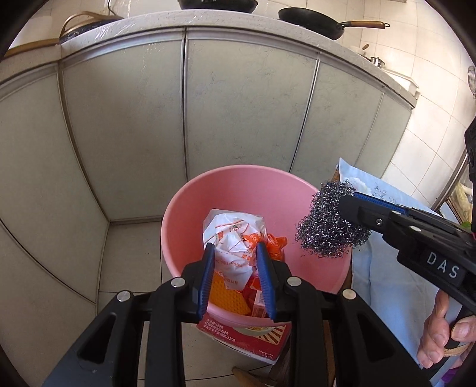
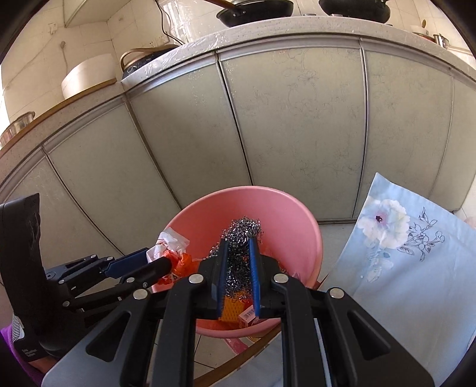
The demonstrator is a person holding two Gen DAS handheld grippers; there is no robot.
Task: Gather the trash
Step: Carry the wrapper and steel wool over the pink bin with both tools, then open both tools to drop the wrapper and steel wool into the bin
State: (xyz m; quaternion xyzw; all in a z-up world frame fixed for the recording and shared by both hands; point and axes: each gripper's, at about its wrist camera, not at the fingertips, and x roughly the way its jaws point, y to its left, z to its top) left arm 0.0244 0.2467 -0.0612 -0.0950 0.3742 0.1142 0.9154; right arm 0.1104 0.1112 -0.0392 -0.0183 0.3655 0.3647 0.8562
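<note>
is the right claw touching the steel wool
Touching. In the right wrist view the steel wool is squeezed between the right claw pads; the left wrist view shows it clamped over the pink bin.

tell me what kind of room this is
Most likely a home kitchen: black frying pans sit on a speckled stone countertop above grey cabinet doors, with white tiled walls beside them.

Pink basin on tiled floor
</note>
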